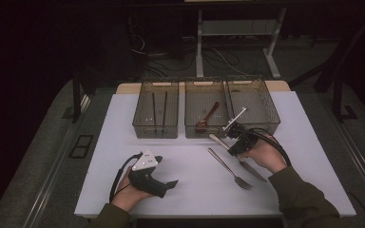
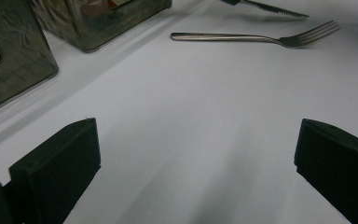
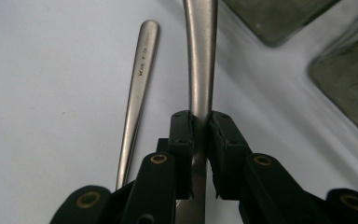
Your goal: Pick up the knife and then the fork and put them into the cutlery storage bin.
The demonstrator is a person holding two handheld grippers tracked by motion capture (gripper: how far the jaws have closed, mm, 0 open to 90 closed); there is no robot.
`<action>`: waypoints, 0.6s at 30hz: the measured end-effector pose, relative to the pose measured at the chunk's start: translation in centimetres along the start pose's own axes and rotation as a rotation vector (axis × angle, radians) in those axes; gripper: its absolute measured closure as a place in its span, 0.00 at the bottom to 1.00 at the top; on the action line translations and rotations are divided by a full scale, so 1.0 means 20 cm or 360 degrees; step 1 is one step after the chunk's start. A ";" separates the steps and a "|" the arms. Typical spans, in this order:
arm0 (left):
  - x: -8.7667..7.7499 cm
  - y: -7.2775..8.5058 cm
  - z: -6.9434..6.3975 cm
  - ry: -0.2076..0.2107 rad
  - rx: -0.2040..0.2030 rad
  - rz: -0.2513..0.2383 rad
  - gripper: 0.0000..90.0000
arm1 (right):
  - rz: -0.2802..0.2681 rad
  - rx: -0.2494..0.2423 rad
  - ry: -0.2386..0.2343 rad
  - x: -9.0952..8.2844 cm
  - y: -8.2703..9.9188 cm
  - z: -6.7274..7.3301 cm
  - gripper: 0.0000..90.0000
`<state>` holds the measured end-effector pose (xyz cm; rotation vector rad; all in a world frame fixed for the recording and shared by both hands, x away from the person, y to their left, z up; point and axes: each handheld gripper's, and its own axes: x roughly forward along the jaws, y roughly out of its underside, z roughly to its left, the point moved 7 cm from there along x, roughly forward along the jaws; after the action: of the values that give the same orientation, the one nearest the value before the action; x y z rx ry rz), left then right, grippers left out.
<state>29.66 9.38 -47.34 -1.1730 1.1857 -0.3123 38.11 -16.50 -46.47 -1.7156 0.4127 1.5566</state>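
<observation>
A steel knife (image 1: 254,172) lies slantwise right of the table's middle, and my right gripper (image 1: 232,148) is shut on its handle. In the right gripper view the pads (image 3: 182,140) press on the knife handle (image 3: 200,60), which runs on ahead of my right gripper (image 3: 201,126). A steel fork (image 1: 229,168) lies just left of the knife, flat on the white tabletop; its handle (image 3: 137,88) is beside the jaws. My left gripper (image 1: 171,184) rests near the front edge, open, with bare table between its jaws. From the left gripper (image 2: 196,154) the fork (image 2: 242,37) lies ahead.
Three dark see-through trays stand in a row at the back: the left tray (image 1: 155,132) holds two dark sticks, the middle tray (image 1: 204,133) a reddish-brown spoon (image 1: 209,115), and the right tray (image 1: 268,121) stands just beyond my right gripper. White tabletop (image 1: 190,161) spreads between the hands.
</observation>
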 end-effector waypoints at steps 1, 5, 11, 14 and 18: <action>0.00 0.00 0.00 0.0002 0.0000 0.0000 0.00 | -0.0025 0.0001 -0.0003 -0.02 0.00 0.00 0.87; -0.01 0.00 0.00 0.0009 -0.0003 -0.0005 0.00 | -0.0138 0.0009 -0.0052 -0.08 0.01 -0.03 0.87; -0.01 0.01 0.01 0.0013 0.0003 -0.0001 0.00 | -0.0321 0.0041 -0.0100 -0.16 0.02 -0.07 0.87; -0.01 0.01 0.01 0.0018 0.0005 -0.0012 0.00 | -0.0393 0.0056 -0.0108 -0.19 0.03 -0.09 0.87; -0.02 0.01 0.02 0.0036 0.0006 -0.0028 0.00 | -0.0495 0.0083 -0.0118 -0.22 0.03 -0.12 0.87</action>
<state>29.75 10.00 -47.35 -1.1799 1.1943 -0.3416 38.44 -19.79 -42.58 -1.5906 0.1388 1.3658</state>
